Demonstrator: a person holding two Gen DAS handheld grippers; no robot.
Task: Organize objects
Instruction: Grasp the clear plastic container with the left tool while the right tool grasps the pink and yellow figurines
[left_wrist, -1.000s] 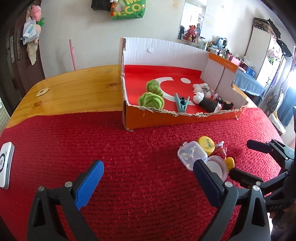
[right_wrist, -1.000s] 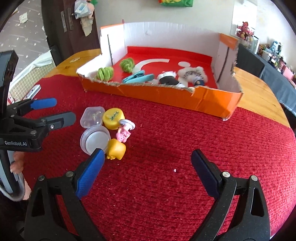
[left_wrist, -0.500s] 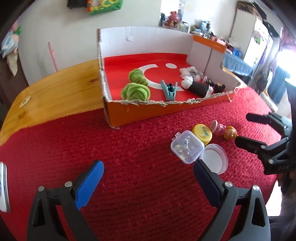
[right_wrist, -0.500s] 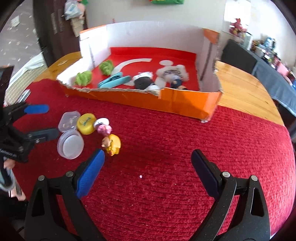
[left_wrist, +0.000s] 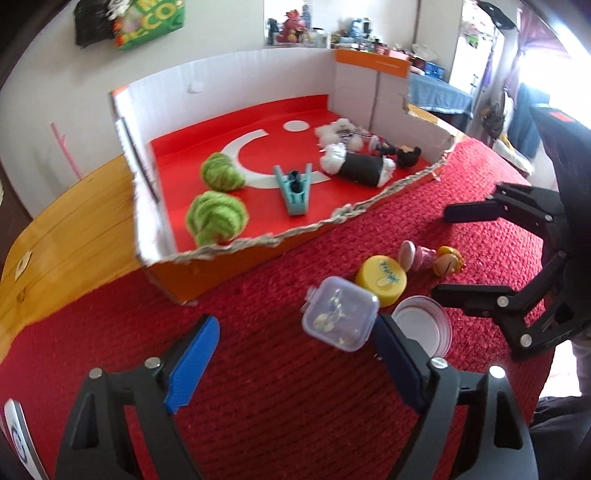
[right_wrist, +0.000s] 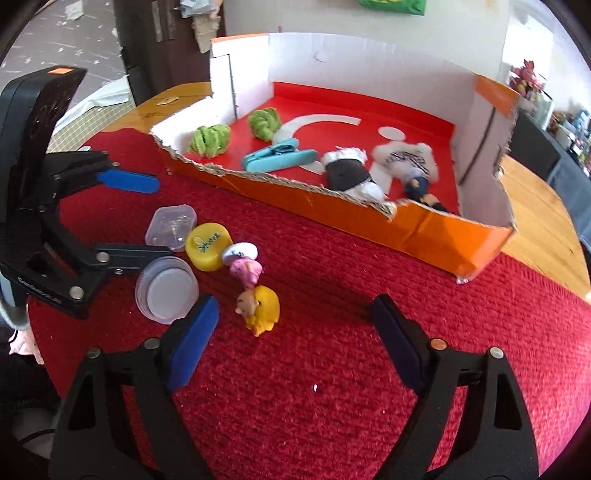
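Beside the orange box (left_wrist: 229, 269), your left gripper (left_wrist: 295, 362) and right gripper (right_wrist: 291, 332) had just been narrowing, both unclenched and empty. Crowded against the clear case (left_wrist: 340, 317), the yellow cap (left_wrist: 382, 278) could get knocked aside.

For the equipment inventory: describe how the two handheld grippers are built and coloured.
The left gripper and right gripper look alike: black plastic scissor-style frames with silver rivets, and two flat fingers faced with ribbed blue pads. The left one's body carries white lettering and an orange sticker on top.
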